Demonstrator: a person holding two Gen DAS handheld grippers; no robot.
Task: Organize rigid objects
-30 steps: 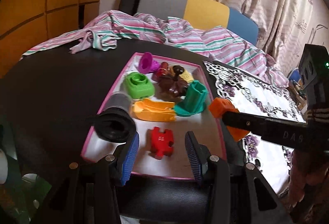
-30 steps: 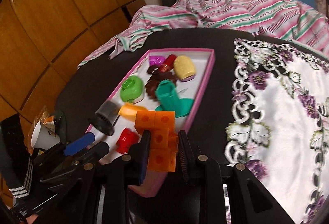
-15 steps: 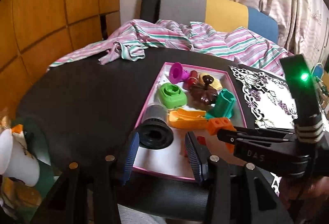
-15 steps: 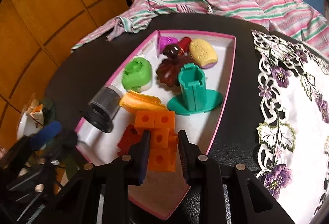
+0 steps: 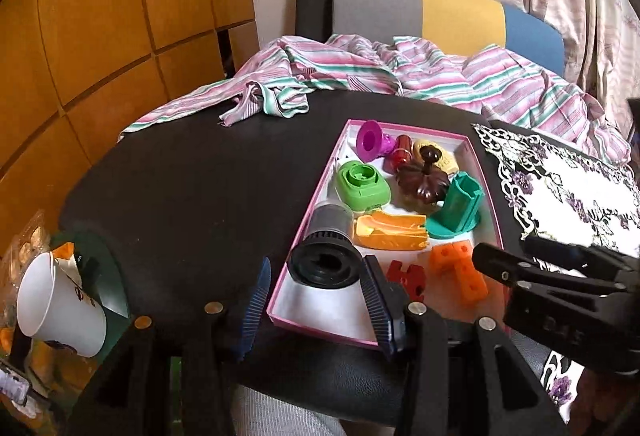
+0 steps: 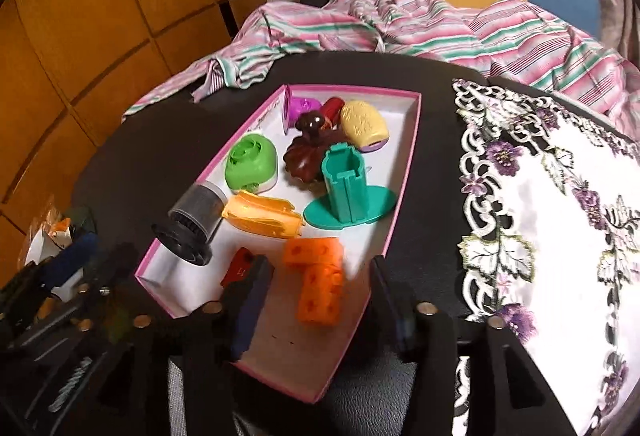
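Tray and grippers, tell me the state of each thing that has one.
Left gripper: open, empty.
Right gripper: open, empty.
Orange block: lying in tray, free.
Green tower: upright.
Black cylinder: on its side.
Tray: lidless, holding toys.
Paper cup: tilted.

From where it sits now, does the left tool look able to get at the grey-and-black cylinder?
Probably yes: the left tool is open, and the cylinder lies just ahead of it, with nothing between them.

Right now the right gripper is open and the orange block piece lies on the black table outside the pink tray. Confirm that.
Not quite. The right gripper is open, but the orange block piece lies inside the pink tray, beside the red piece, not on the table. The right wrist view shows it.
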